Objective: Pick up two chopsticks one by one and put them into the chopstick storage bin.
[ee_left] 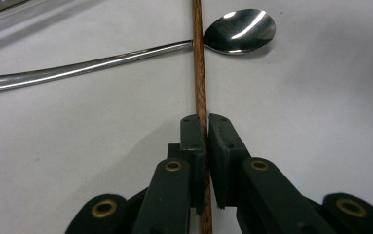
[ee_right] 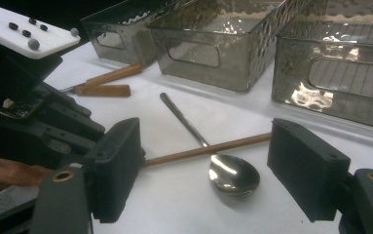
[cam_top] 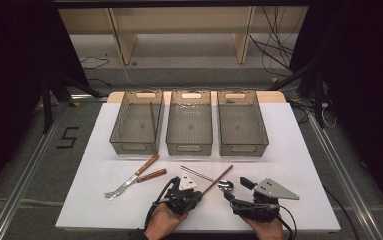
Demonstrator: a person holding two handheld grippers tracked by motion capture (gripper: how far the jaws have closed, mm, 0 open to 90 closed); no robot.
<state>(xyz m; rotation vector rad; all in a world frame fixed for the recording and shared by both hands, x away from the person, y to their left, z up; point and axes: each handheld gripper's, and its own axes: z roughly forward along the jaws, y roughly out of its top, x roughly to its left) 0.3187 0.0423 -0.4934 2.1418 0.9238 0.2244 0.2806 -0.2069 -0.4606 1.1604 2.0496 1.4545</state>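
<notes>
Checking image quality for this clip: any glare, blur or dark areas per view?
High view: soft overall, dark surroundings, evenly lit white table. Left gripper view: glare on the spoon bowl, chopstick sharp. Right gripper view: bright reflections on the bins, near jaws slightly soft.

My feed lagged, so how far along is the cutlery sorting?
Done: one chopstick is in the left bin. In hand: the left gripper is shut on the second chopstick. Left: spoon, fork and knife lie on the table; right gripper open.
</notes>
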